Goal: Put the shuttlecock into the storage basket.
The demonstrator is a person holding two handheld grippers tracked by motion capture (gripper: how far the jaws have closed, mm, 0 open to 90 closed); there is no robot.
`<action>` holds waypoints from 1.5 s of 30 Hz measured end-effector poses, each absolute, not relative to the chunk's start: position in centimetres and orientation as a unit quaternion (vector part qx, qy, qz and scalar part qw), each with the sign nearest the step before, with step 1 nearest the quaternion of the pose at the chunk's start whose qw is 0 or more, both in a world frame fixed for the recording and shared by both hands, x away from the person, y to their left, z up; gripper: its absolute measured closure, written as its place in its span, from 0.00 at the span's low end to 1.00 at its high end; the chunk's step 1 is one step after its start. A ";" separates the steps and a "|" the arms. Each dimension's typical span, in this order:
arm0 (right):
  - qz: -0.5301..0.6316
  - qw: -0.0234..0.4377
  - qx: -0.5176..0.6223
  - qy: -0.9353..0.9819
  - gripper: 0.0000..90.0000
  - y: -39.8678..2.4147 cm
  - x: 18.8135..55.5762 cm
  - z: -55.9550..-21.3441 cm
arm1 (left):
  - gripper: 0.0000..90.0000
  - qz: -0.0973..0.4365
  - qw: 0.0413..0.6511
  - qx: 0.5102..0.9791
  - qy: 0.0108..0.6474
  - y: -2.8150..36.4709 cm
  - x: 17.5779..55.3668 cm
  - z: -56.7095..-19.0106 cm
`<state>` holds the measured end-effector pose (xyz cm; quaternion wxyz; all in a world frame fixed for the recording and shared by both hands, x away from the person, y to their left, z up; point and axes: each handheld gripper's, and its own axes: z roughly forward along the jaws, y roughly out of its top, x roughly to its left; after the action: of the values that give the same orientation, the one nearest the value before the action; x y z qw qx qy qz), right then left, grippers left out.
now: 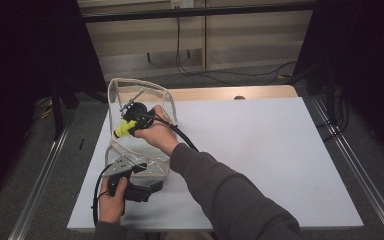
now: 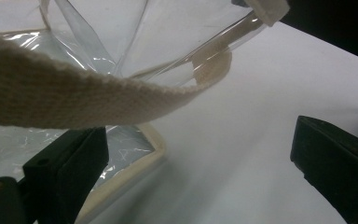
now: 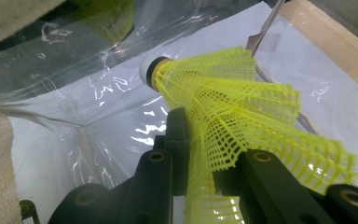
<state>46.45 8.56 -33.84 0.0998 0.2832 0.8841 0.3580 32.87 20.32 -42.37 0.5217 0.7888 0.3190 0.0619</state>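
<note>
A clear plastic bag with beige fabric trim stands at the left of the white table top. My right gripper reaches into the bag's mouth and is shut on the skirt of a yellow mesh shuttlecock. In the right gripper view the shuttlecock has its white cork end pointing away into the bag, and the right gripper pinches its net. My left gripper lies by the bag's near edge. In its own view the left gripper is open, and the bag's beige strap hangs just ahead of the jaws.
A wooden strip runs along the table's far edge. Black cables lie on the floor behind. Metal rails flank the table on both sides. The right half of the white top is bare.
</note>
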 end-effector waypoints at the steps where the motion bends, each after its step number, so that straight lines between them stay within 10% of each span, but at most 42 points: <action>1: 0.356 0.098 0.282 0.886 0.88 8.6 46.5 -33.9 | 0.05 0.062 0.521 0.789 0.319 20.3 32.9 -42.4; 24: 0.328 0.085 0.277 0.899 0.88 9.5 46.2 -35.2 | 0.05 0.064 0.521 0.790 0.318 20.5 32.9 -42.3; 30: 0.330 0.060 0.281 0.899 0.69 9.7 46.2 -35.6 | 0.05 0.068 0.521 0.790 0.317 20.6 32.8 -42.3; 45: 0.328 0.046 0.293 0.897 0.62 9.4 46.2 -35.5 | 0.05 0.068 0.524 0.787 0.319 20.6 32.8 -42.2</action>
<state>46.23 9.41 -35.47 0.0464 0.2928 0.8969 0.3280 32.75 20.62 -42.20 0.5240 0.7867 0.3193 0.0677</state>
